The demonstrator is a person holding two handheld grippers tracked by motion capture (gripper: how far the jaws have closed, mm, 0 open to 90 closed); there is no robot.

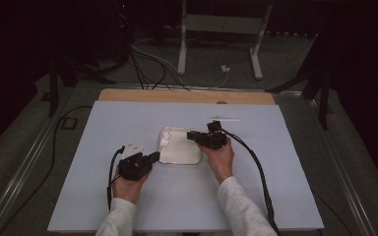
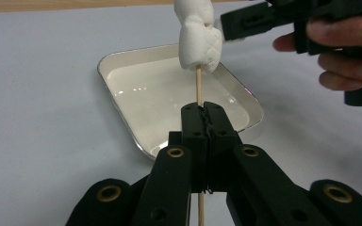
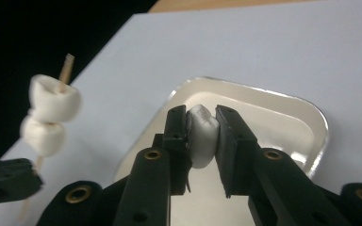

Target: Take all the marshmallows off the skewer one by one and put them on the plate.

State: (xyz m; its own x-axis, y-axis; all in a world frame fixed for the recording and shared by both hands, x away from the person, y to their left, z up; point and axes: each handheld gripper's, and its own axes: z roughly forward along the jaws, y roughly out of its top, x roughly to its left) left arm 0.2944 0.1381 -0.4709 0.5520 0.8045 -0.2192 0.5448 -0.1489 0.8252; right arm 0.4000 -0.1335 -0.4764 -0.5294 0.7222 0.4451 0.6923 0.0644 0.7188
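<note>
left claw (image 2: 202, 110) clamps skewer (image 2: 198, 84) | right claw (image 3: 202, 123) pinches marshmallow (image 3: 201, 136) above tray (image 3: 283, 101)

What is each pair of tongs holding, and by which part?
Left tongs pinch the skewer on its bare stick below the marshmallows. Right tongs squeeze a loose marshmallow by its sides.

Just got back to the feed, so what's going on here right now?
A person is threading marshmallows onto a wooden skewer. The left tongs are shut on the skewer, holding it upright with two marshmallows already on it. The right tongs are shut on a third marshmallow above the metal tray, off to the side of the skewer tip, not yet pushed on.
</note>
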